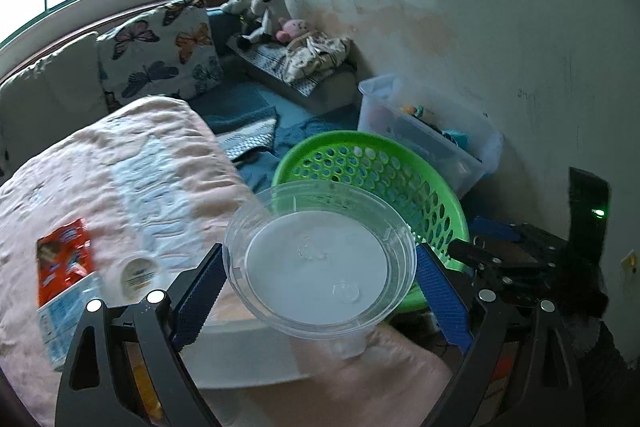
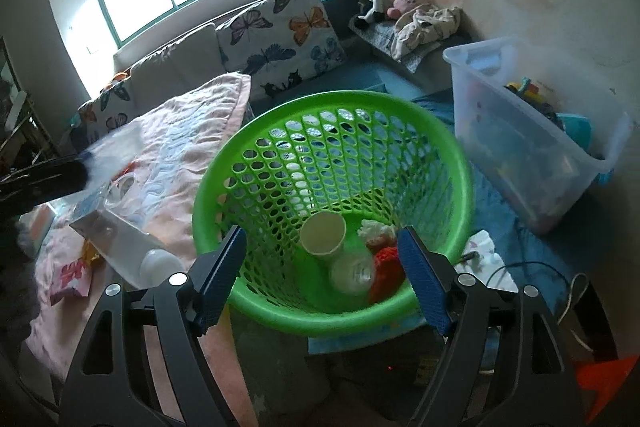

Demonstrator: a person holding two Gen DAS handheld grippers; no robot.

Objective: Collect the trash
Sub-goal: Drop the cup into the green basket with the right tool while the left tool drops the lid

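Your left gripper has its blue pads set wide, with a clear tub between them; both pads sit against the tub's sides, so it reads as a grip on a wide thing. Tub mouth faces the camera, white base visible, tilted. It hangs over the edge of the pink quilt, just in front of the green basket, whose rim shows behind it.

Left of the tub, on the quilt: a small round cup, an orange wrapper beside it, and a pale blue packet touching the wrapper's lower edge. These are blurred; labels not readable.

Your right gripper stands open, nothing between the pads, nothing touching them. It hovers over the near rim of the basket and looks down into it.

In the basket bottom: a paper cup lying on its side, a white lid below it, a white crumpled wad, and a red wrapper touching the lid.

In the right view, left of the basket, on the quilt: a white bottle lying down, and a pink packet nearer the edge. Your left gripper comes into this view as a dark blurred shape at far left.

Right of the basket sits a clear bin against the wall, holding toys. Behind: a butterfly cushion under the window.
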